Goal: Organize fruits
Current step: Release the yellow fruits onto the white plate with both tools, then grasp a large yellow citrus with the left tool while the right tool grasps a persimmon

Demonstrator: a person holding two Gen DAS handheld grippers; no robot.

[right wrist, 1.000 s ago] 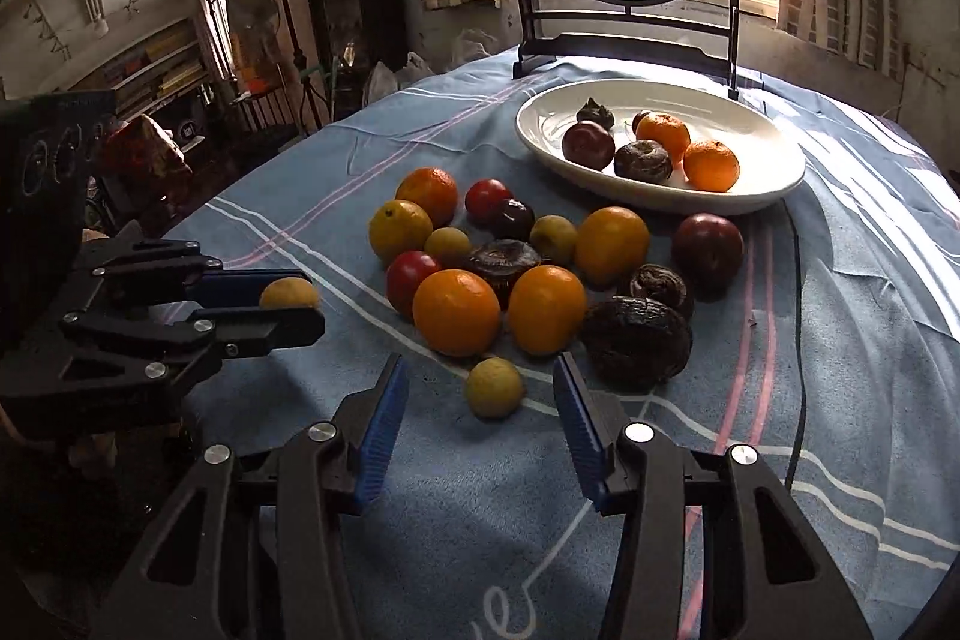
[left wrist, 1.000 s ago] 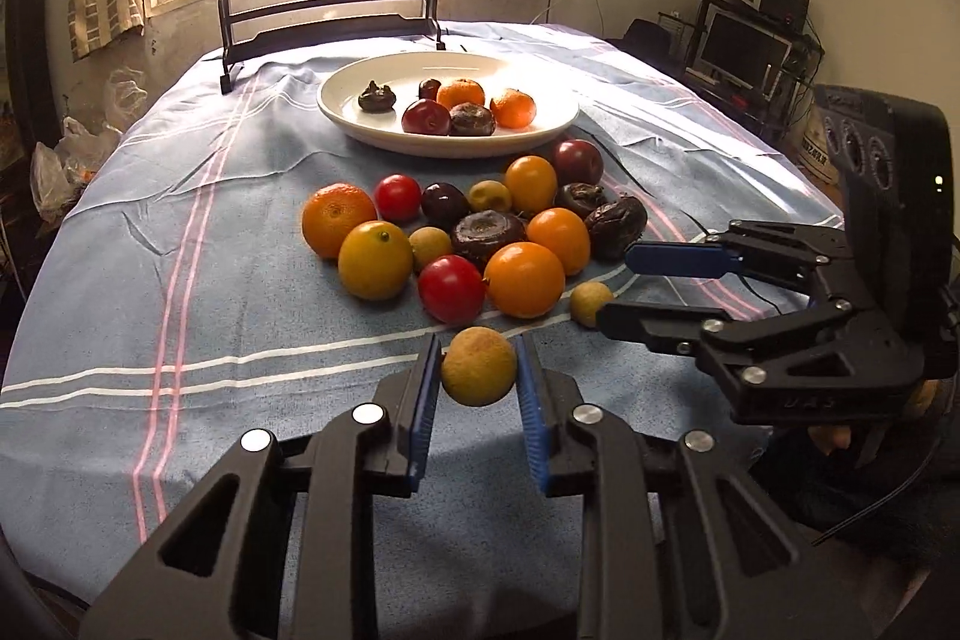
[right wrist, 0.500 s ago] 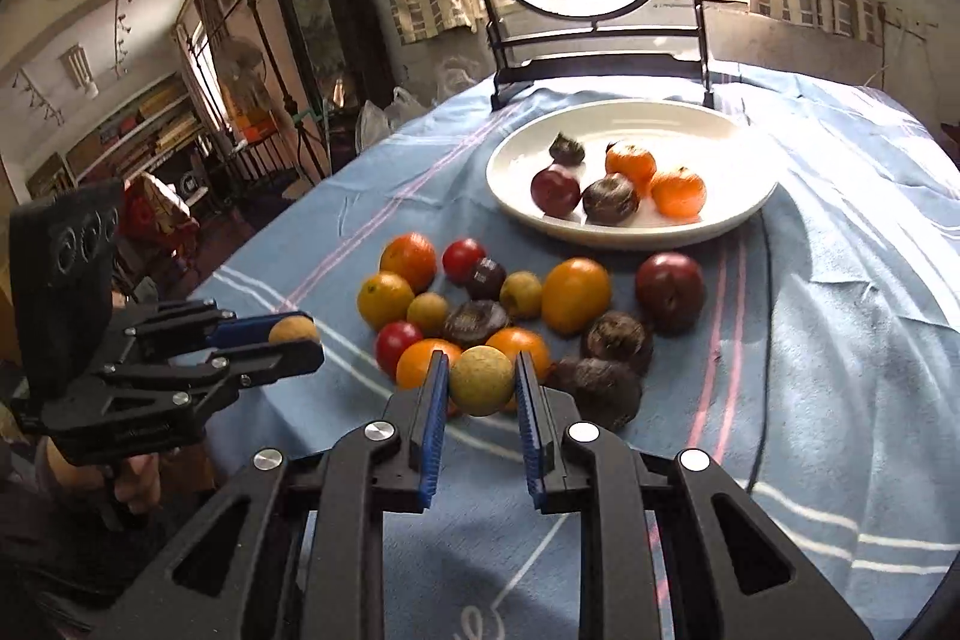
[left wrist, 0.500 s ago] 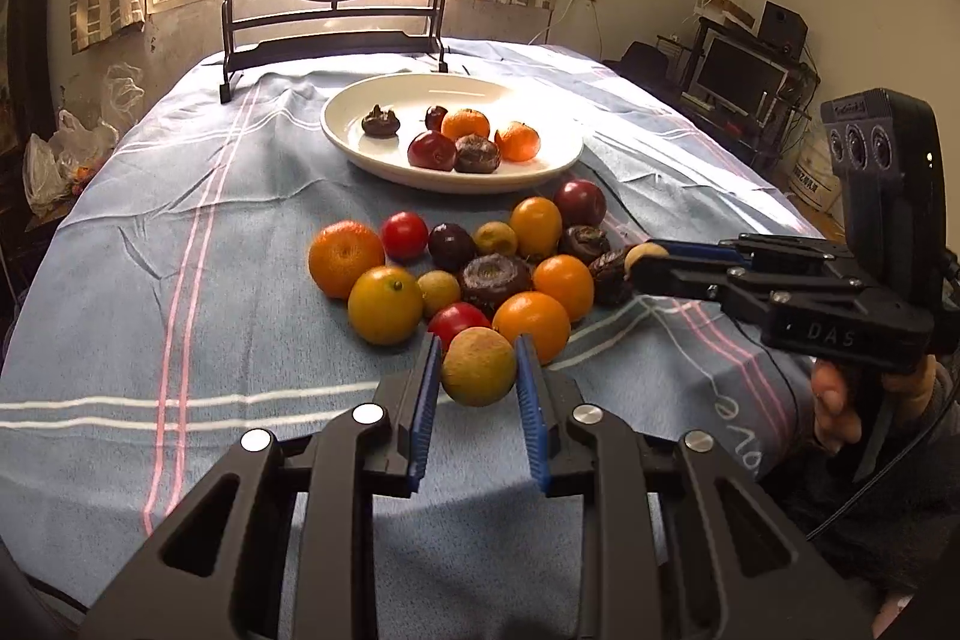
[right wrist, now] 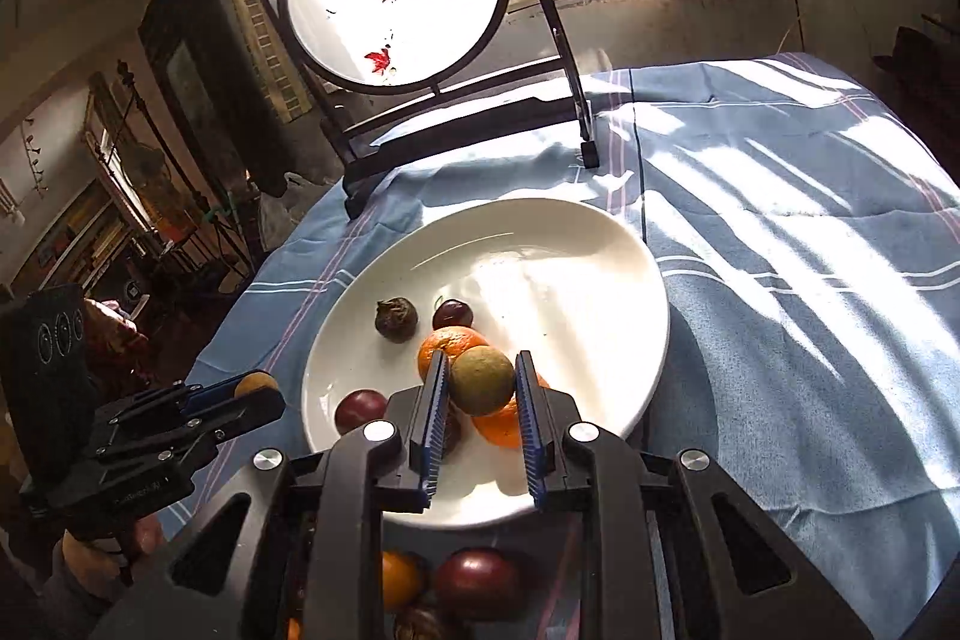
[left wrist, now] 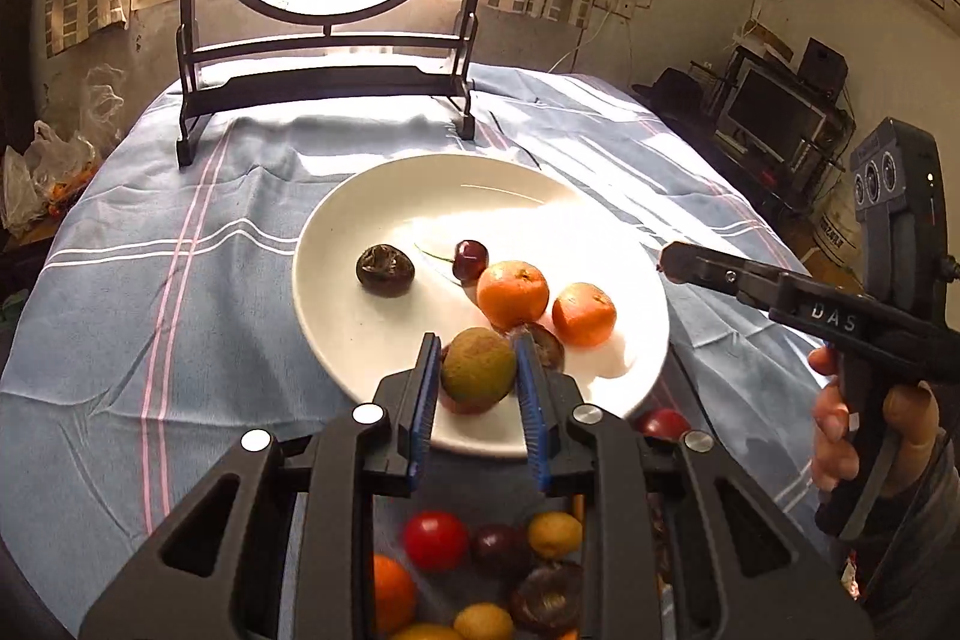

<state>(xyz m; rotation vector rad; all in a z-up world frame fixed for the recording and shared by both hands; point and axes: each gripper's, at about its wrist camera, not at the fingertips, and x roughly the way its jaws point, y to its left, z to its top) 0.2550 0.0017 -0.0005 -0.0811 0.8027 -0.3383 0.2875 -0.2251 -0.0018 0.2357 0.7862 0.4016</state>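
My left gripper (left wrist: 475, 370) is shut on a small yellow-green fruit (left wrist: 478, 363) and holds it over the near rim of the white plate (left wrist: 384, 196). My right gripper (right wrist: 479, 381) is shut on a similar yellow-green fruit (right wrist: 482, 379), held above the same plate (right wrist: 600, 244). On the plate lie two oranges (left wrist: 513, 293), a cherry (left wrist: 470, 258), a dark wrinkled fruit (left wrist: 384, 270) and a dark red fruit (right wrist: 360, 409). The right gripper shows in the left wrist view (left wrist: 678, 261); the left gripper shows in the right wrist view (right wrist: 258, 397).
Loose fruits lie on the blue striped cloth under the grippers: a red one (left wrist: 435, 540), an orange (left wrist: 390, 592), small yellow ones (left wrist: 555, 535), a dark red one (right wrist: 477, 577). A round screen on a black stand (left wrist: 327, 82) stands behind the plate.
Both grippers have moved forward from the loose fruit pile to above the plate, each still holding its fruit. The right gripper closed on its fruit one second ago.
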